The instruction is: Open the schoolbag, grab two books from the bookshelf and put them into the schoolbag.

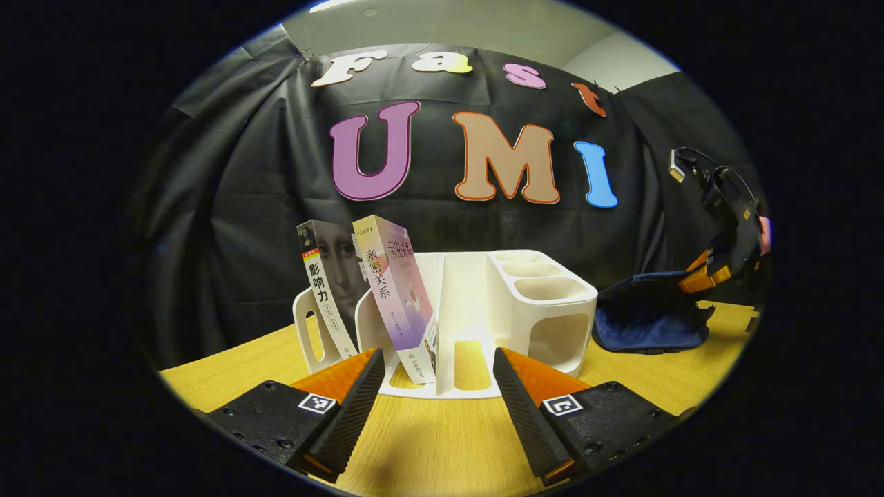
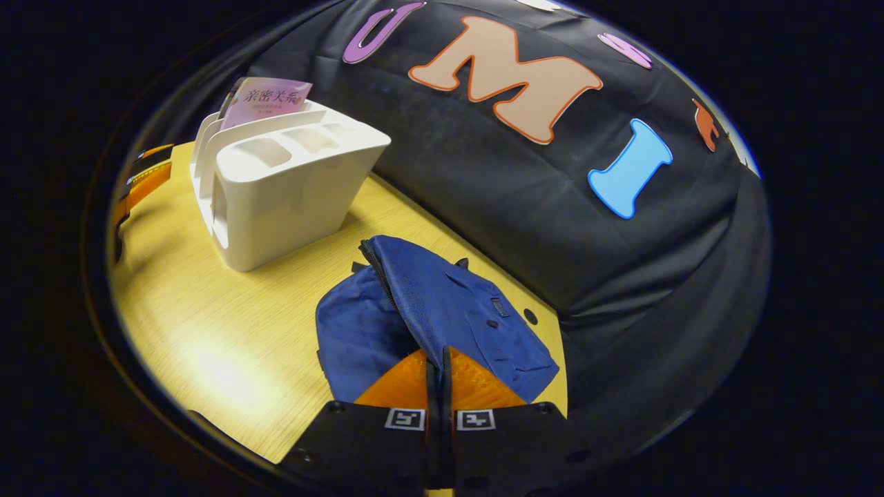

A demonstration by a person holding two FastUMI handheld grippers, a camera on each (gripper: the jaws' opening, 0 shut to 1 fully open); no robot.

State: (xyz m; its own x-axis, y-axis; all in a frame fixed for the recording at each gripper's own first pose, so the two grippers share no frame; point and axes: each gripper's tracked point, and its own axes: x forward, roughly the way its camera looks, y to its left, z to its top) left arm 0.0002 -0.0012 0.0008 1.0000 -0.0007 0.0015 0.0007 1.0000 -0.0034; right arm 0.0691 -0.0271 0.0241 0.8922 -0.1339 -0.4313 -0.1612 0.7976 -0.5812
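Dim booth — overhead glare on table (image 2: 207, 359), edges bowed.

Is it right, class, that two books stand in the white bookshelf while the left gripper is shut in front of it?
No. In the left gripper view the left gripper is open, fingers spread apart. Two books do stand in the white bookshelf.

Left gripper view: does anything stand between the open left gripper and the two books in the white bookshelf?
Nothing visible does. The left gripper is open, facing the bookshelf across bare table. The pink book leans just ahead of its fingers, the portrait-cover book in the slot beside it.
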